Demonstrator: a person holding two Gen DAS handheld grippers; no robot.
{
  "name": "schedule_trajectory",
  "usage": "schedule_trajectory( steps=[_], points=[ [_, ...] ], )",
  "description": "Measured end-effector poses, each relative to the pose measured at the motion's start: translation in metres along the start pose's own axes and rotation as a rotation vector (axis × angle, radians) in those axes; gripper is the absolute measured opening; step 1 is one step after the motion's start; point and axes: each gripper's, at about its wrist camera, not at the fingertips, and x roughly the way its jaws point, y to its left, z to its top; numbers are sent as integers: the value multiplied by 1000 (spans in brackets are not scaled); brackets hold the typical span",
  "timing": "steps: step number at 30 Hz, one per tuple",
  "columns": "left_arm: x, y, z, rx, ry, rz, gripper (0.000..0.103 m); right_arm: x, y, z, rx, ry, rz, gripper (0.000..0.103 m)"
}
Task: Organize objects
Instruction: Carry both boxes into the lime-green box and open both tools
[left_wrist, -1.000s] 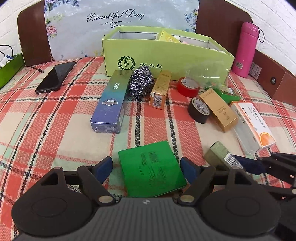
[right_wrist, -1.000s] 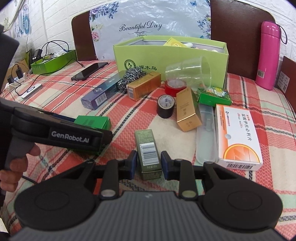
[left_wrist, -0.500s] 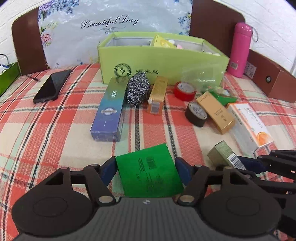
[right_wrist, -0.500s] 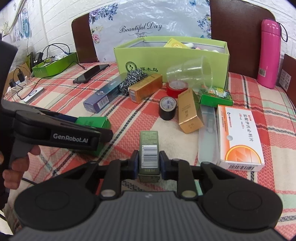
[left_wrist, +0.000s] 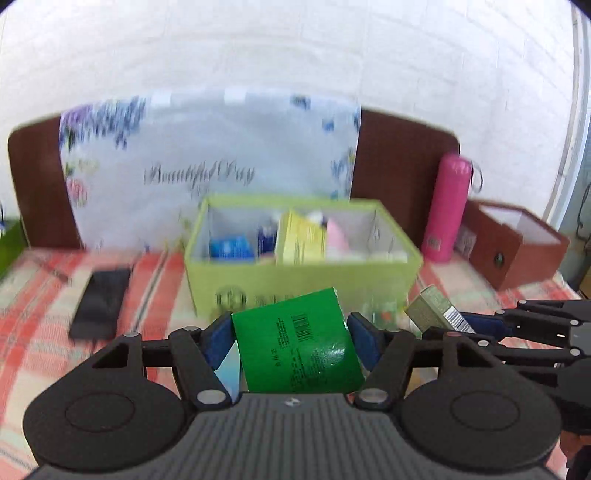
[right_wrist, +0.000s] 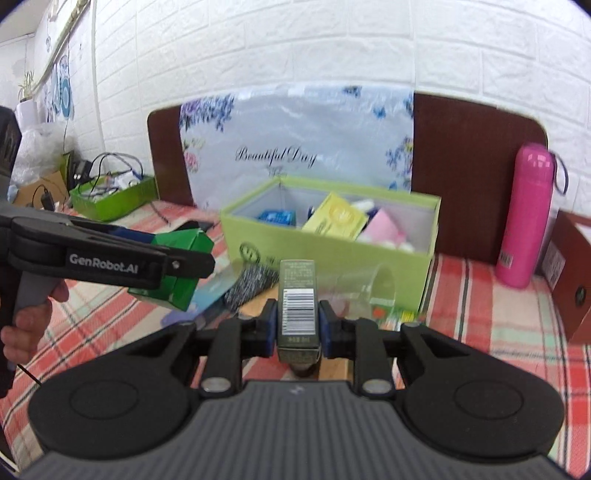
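My left hand-held gripper (left_wrist: 290, 334) clamps the green box (left_wrist: 297, 345); my right hand-held gripper (right_wrist: 297, 326) clamps the olive carton (right_wrist: 297, 308). Carry both level above the lime storage box (right_wrist: 332, 236) before releasing.

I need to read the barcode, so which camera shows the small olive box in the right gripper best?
The right wrist view: the olive box sits centred and sharp between the right gripper pads, barcode facing the camera. The left wrist view shows it only small, angled and slightly blurred at the right side.
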Motion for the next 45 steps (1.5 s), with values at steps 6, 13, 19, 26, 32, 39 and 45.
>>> schedule_trajectory(
  steps=[6, 13, 19, 26, 32, 39, 45],
  points=[
    [25, 10, 43, -17, -28, 0, 69, 18, -21, 34, 6, -47, -42, 22],
    [82, 15, 75, -45, 27, -19, 69, 59, -49, 63, 18, -56, -100, 22],
    [132, 17, 85, -56, 86, -31, 69, 101, -67, 75, 21, -29, -127, 22],
    [170, 14, 81, -37, 136, -30, 69, 148, -73, 69, -25, 34, -150, 22],
    [183, 18, 68, 8, 135, 59, 81, 166, -71, 52, -56, 41, -149, 65],
    [169, 38, 69, -129, 170, 28, 82, 138, -71, 51, -19, -14, -162, 84],
    [116, 20, 66, -97, 101, 80, 82, 83, -61, 52, 22, -105, -178, 103]
  ],
)
